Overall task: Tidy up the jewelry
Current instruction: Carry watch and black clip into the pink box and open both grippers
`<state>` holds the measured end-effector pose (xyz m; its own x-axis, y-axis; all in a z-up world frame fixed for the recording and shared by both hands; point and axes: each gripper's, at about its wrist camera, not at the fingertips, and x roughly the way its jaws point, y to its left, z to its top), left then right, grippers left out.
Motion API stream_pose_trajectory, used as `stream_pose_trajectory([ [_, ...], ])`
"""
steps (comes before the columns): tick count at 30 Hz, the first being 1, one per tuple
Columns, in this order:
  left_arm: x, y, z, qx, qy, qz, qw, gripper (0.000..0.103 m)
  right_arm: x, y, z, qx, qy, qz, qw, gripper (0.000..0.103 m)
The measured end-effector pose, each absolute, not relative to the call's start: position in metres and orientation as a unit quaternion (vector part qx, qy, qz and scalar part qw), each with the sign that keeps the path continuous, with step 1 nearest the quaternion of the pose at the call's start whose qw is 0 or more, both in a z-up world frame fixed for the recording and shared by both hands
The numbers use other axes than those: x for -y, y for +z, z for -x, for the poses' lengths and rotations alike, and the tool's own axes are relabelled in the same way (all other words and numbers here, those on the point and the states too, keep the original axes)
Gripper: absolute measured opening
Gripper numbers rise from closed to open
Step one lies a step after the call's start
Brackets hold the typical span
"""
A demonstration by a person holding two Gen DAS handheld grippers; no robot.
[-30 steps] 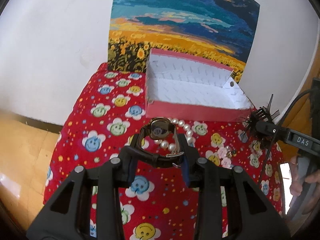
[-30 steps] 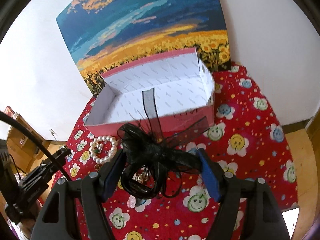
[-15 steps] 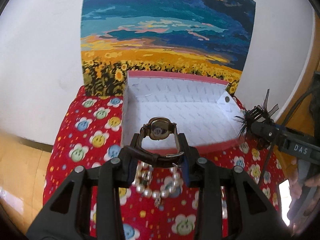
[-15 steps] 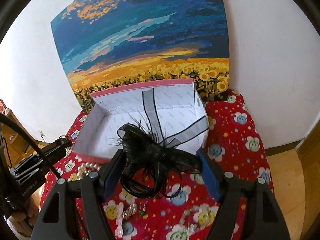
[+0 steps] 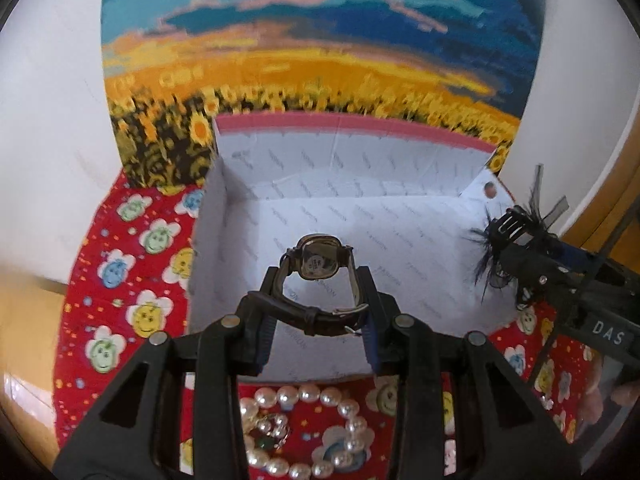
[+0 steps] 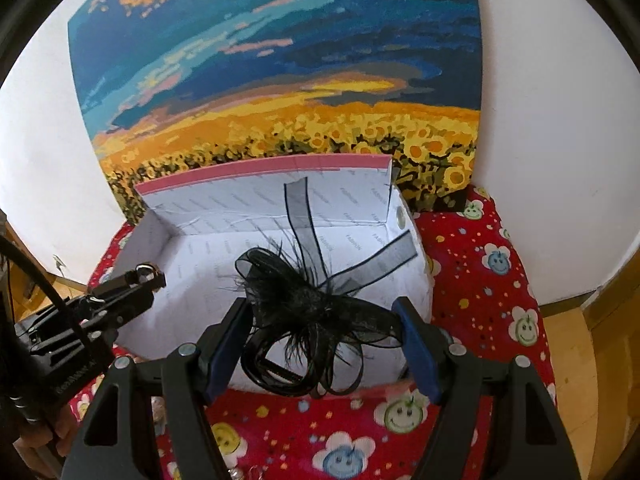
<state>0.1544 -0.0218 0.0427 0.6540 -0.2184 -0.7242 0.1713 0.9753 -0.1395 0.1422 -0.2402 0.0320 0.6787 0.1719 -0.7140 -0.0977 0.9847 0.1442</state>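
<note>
- Between the fingers of the left gripper point(image 5: 318, 322), a wristwatch point(image 5: 320, 280) is sitting clamped by its dark strap, its face standing up just past the fingertips.
- Just beneath and behind that gripper, a pearl bracelet point(image 5: 308, 430) is lying in a loop on the red tablecloth point(image 5: 132, 280), with a small ring-like piece point(image 5: 270, 428) resting inside the loop.
- Ahead of and below the watch, the white inside of an open box point(image 5: 400, 232) is spreading out, so the watch is hanging over the box's near half.
- Off to that gripper's right, the right gripper point(image 5: 516, 240) is reaching in over the box's right end.
- Between the fingers of the right gripper point(image 6: 324, 344), a black feathered hair bow point(image 6: 312, 304) is being pinched, its loops drooping below the fingers and its ribbon tails sticking up and forward.
- Under and beyond the bow, the same box point(image 6: 208, 208) is lying open, with the bow hanging above its near edge.
- To this gripper's left, the left gripper point(image 6: 140, 280) is poking in over the box's left side.
- Farthest ahead of both grippers, a sunflower painting point(image 6: 280, 80) is leaning behind the box against a white wall point(image 6: 560, 120).
</note>
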Motion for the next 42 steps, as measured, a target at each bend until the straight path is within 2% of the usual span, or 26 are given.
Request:
stream_pose_trajectory([
  [9, 0.031, 0.028, -0.160, -0.418, -0.110, 0.018, 0.902, 0.030, 0.241, 0.014, -0.157, -0.407, 0.069, -0.047, 0.909, 0.074],
  [12, 0.033, 0.027, -0.160, -0.422, -0.111, 0.018, 0.900, 0.034, 0.238, 0.015, -0.157, -0.407, 0.072, -0.042, 0.910, 0.074],
  [15, 0.034, 0.029, -0.159, -0.421, -0.115, 0.023, 0.899, 0.038, 0.237, 0.016, -0.157, -0.411, 0.080, -0.047, 0.907, 0.074],
  [20, 0.030, 0.042, -0.153, -0.416, -0.117, 0.034, 0.901, 0.053, 0.237, 0.022, -0.147, -0.405, 0.095, -0.050, 0.908, 0.082],
  [23, 0.027, 0.054, -0.145, -0.409, -0.121, 0.037, 0.904, 0.057, 0.240, 0.032, -0.139, -0.396, 0.101, -0.057, 0.911, 0.084],
  [33, 0.004, 0.092, -0.108, -0.386, -0.130, 0.064, 0.911, 0.062, 0.258, 0.064, -0.103, -0.379, 0.115, -0.091, 0.914, 0.088],
  [42, -0.008, 0.102, -0.078, -0.375, -0.117, 0.053, 0.918, 0.064, 0.271, 0.077, -0.063, -0.373, 0.111, -0.099, 0.916, 0.090],
])
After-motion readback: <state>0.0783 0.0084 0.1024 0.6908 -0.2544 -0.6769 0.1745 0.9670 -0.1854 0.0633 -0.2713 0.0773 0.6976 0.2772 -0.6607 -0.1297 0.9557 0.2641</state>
